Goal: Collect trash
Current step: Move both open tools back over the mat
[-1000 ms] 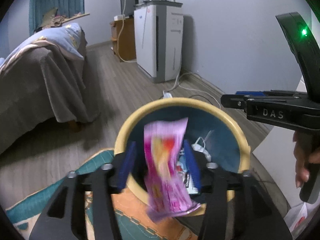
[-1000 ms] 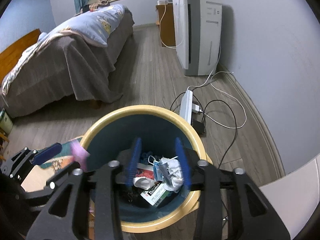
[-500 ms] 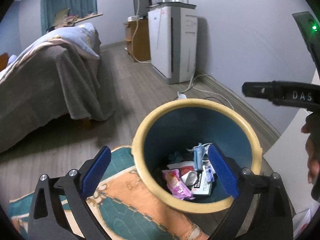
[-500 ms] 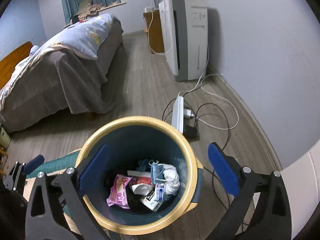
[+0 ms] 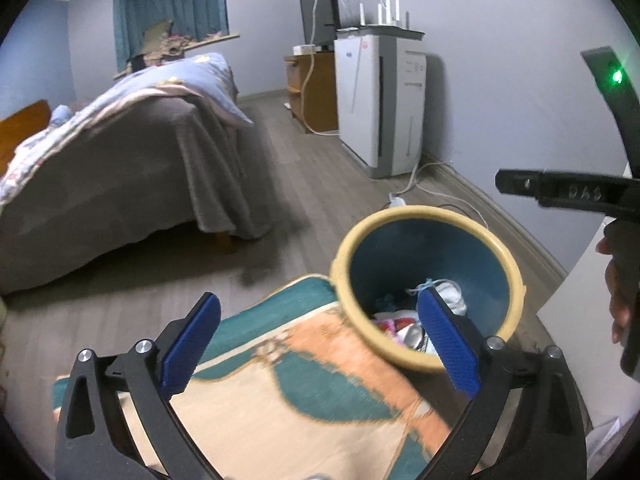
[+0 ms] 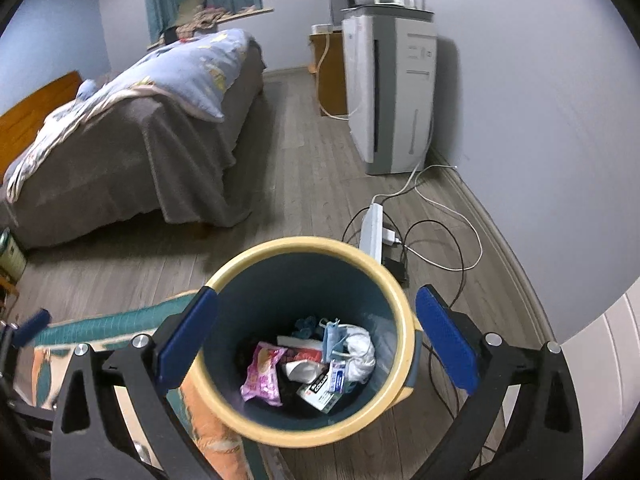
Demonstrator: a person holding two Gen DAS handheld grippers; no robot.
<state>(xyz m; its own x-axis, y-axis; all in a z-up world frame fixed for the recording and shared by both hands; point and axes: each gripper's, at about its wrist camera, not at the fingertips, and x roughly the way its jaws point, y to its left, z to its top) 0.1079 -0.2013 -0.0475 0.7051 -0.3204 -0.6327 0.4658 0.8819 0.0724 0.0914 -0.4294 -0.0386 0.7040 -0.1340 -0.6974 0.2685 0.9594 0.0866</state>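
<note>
A round bin with a yellow rim (image 6: 308, 245) and dark blue inside stands on the floor; it also shows in the left wrist view (image 5: 424, 213). In it lie a pink wrapper (image 6: 263, 374), a white crumpled tissue (image 6: 360, 350), a blue face mask (image 6: 332, 336) and a small box (image 6: 322, 394). My right gripper (image 6: 316, 344) is open and empty above the bin's mouth. My left gripper (image 5: 320, 344) is open and empty, above the rug to the left of the bin. The right gripper's side (image 5: 568, 194) shows in the left wrist view.
An orange and teal rug (image 5: 304, 396) lies by the bin. A bed with a grey cover (image 6: 132, 168) stands at the left. A white air purifier (image 6: 390, 96), a power strip (image 6: 370, 228) and loose cables (image 6: 444, 240) are by the right wall. A white cabinet edge (image 6: 600, 360) is at the right.
The left gripper opened and the pink wrapper fell into the bin. The right gripper opened too. The left gripper has since drawn back to the left, over the rug.
</note>
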